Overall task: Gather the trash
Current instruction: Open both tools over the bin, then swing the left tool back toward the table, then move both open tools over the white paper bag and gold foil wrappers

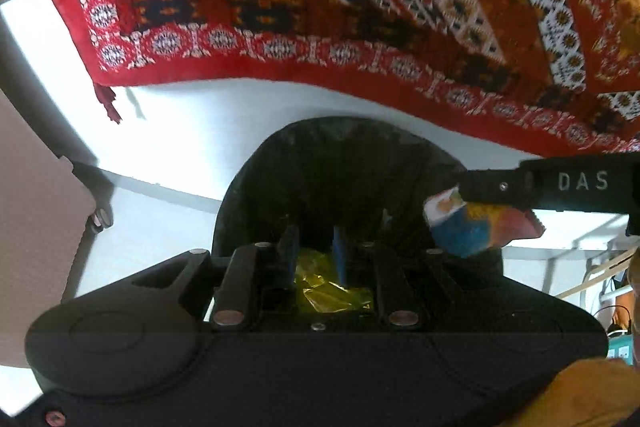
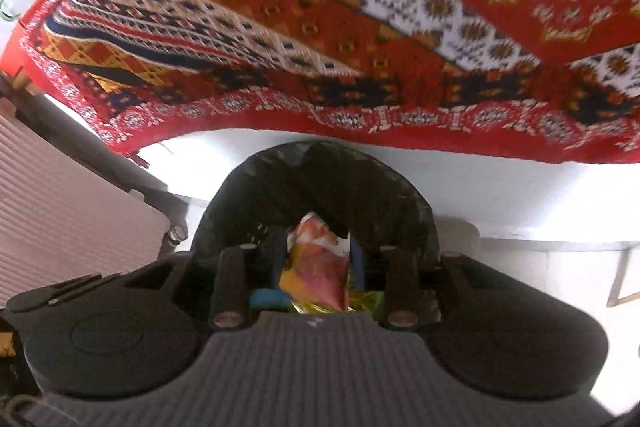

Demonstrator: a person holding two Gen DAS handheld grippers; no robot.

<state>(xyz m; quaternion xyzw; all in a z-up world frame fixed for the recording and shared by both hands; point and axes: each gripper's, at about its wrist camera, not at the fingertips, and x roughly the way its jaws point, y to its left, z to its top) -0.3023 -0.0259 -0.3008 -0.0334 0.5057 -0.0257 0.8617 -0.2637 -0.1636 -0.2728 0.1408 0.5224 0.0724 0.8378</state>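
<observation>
Left wrist view: "DAS" is legible on the right gripper point(image 1: 460, 193), whose fingers clench a colourful wrapper point(image 1: 472, 227) above the black-lined bin point(image 1: 256, 187). The left gripper point(image 1: 314, 247) stands parted over yellow foil point(image 1: 328, 291), apparently inside the bin. Beyond lie white floor point(image 1: 192, 131) and a red patterned rug point(image 1: 320, 7).
</observation>
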